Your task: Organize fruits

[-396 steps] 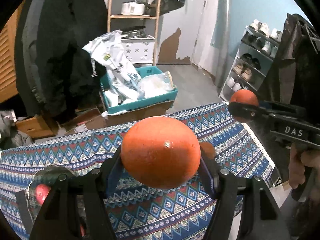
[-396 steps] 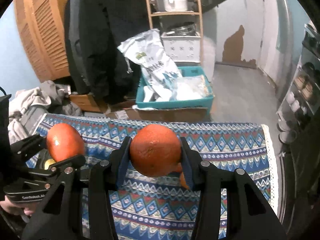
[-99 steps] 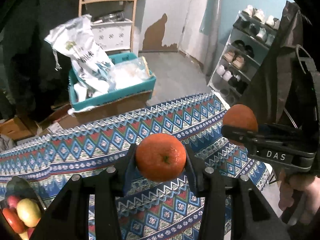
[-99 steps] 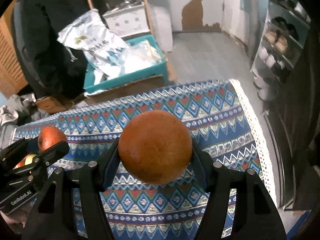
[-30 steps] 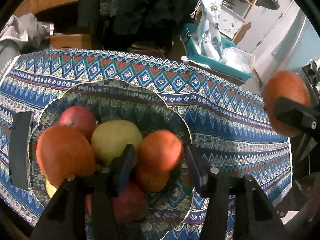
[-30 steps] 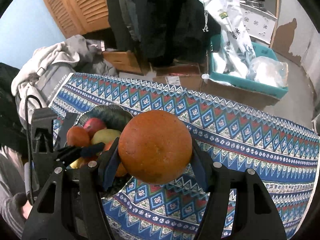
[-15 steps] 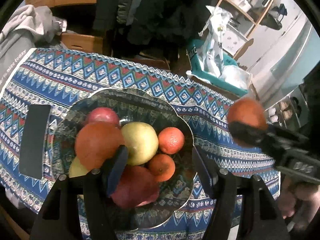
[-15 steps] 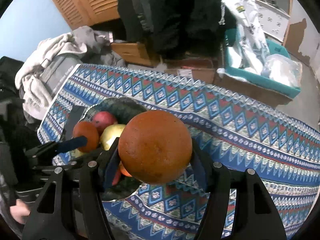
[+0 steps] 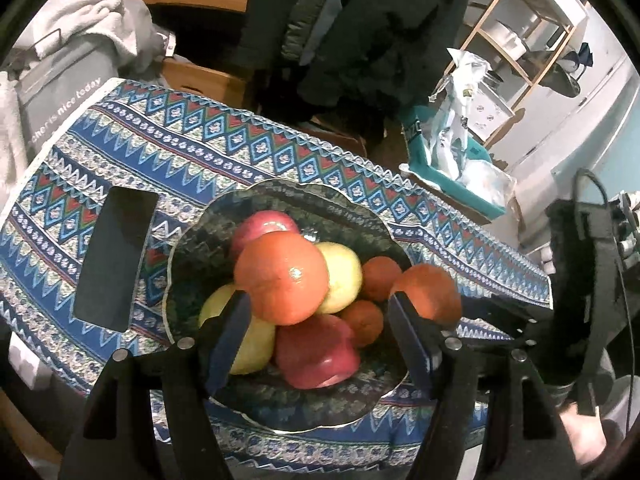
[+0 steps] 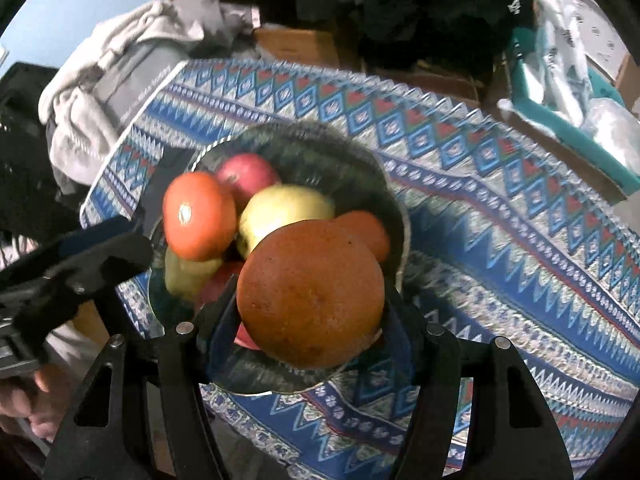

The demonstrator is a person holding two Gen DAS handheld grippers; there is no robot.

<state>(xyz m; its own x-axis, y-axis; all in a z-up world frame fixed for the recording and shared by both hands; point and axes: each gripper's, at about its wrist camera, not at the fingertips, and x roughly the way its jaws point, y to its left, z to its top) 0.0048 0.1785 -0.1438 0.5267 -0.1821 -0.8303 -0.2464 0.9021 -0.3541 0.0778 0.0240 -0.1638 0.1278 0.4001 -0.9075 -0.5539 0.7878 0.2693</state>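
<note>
The orange sits clamped between the right gripper's 2 jaws, which are partly spread to its width and press on both sides, so it hangs just above the near-right rim of the bowl, probably so it can drop into the free space there. Inside the bowl, fruit is heaped in the middle: a big orange fruit tops the pile, with 2 yellow apples, 2 red ones and 2 small oranges around it. The left gripper hovers over the bowl's near side, its jaws opening with nothing pressed between them, apparently leaving room. A dark flat object lies on the patterned cloth, left of the bowl.
</note>
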